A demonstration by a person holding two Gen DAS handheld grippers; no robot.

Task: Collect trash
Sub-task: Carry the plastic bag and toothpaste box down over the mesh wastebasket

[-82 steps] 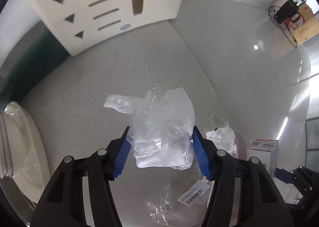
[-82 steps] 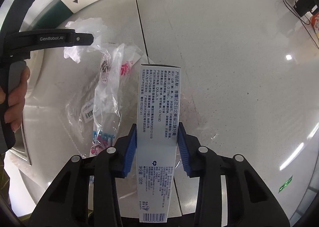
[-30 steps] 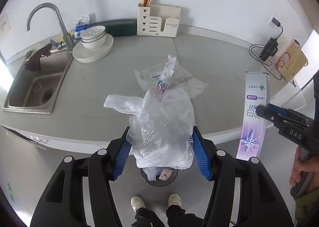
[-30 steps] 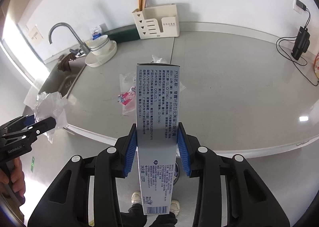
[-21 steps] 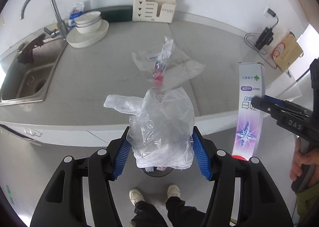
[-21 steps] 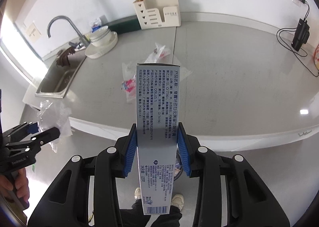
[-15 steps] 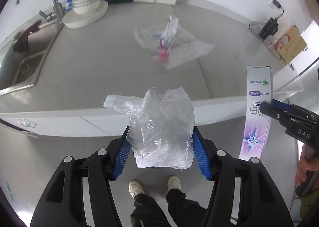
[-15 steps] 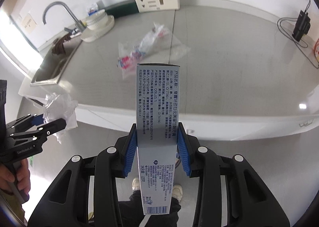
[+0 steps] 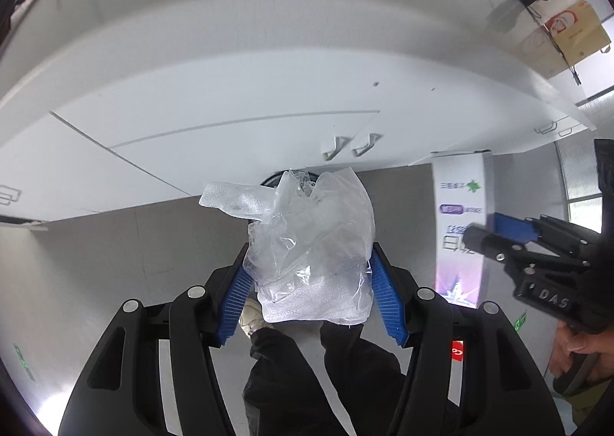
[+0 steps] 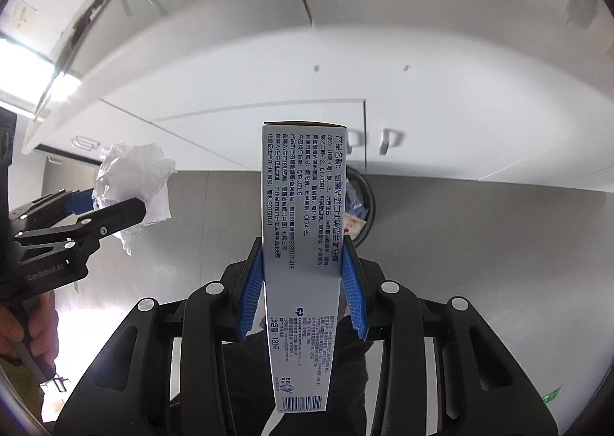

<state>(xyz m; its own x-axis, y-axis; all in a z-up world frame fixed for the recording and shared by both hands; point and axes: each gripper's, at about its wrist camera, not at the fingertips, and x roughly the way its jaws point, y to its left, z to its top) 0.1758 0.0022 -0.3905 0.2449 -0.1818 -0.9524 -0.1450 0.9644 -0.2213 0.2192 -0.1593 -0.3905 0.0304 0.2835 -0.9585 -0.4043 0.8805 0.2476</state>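
Crumpled clear plastic (image 9: 311, 244) fills the left gripper (image 9: 309, 278) while the right gripper (image 10: 303, 278) clamps the toothpaste box (image 10: 303, 244) lengthwise, its far end near the bin (image 10: 364, 206) at one o'clock.

Clear plastic bag (image 9: 311, 244), blue pads (image 9: 387, 298)

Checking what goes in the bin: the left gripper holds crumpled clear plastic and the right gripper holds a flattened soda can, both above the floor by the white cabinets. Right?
Not quite. The right gripper holds a toothpaste box, not a can, as the right wrist view shows. The left gripper does hold crumpled clear plastic by the white cabinets.
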